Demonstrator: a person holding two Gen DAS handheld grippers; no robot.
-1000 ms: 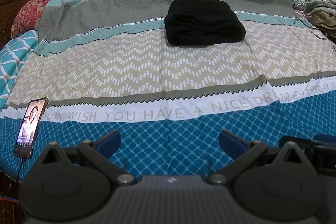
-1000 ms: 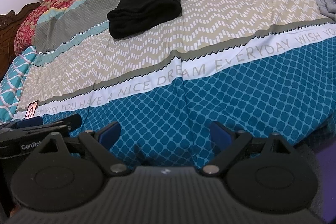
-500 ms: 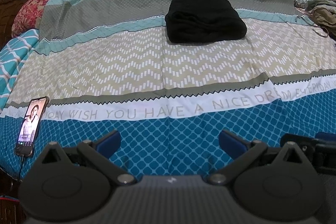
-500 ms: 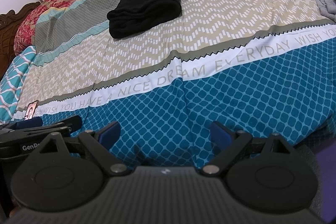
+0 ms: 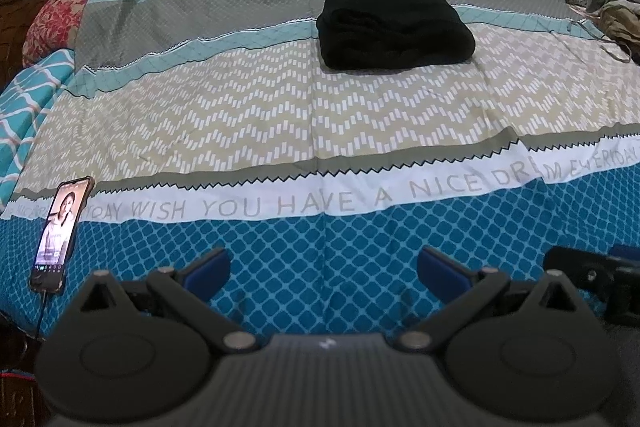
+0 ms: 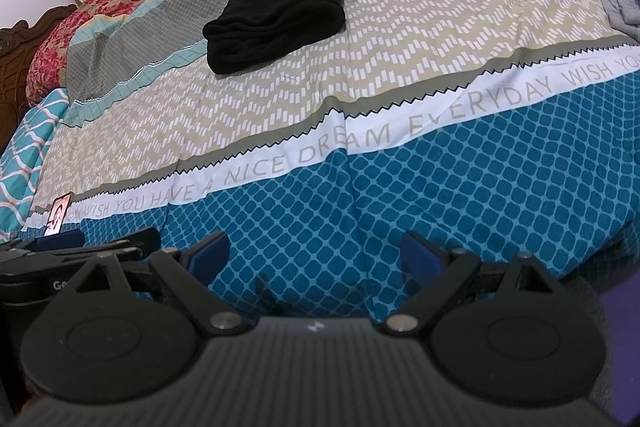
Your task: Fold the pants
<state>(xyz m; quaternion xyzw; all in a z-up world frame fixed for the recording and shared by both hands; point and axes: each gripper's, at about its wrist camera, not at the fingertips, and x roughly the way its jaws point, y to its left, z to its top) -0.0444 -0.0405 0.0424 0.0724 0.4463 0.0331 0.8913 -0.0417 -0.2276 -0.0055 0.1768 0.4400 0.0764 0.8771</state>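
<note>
Left wrist view: left gripper (image 5: pixel 323 266) hovering wide open, holding nothing, at the bedspread's (image 5: pixel 248 115) near edge; black pants (image 5: pixel 394 27) lying folded well beyond, straight ahead, slightly right, toward the far edge; phone (image 5: pixel 60 225) resting by the near left corner. Right wrist view: right gripper (image 6: pixel 316 251) likewise gaping empty; pants (image 6: pixel 278 15) sitting ahead-left, long axis slanting, seemingly about equally far from both.

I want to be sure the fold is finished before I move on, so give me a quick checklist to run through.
1. Black pants folded into a compact stack: ok.
2. Pants lying fully on the bedspread, away from its edge: ok.
3. Left gripper open and holding nothing: ok.
4. Right gripper open and holding nothing: ok.
5. Phone well apart from the pants: ok.
6. Underside layers of the pants even: cannot tell.
</note>
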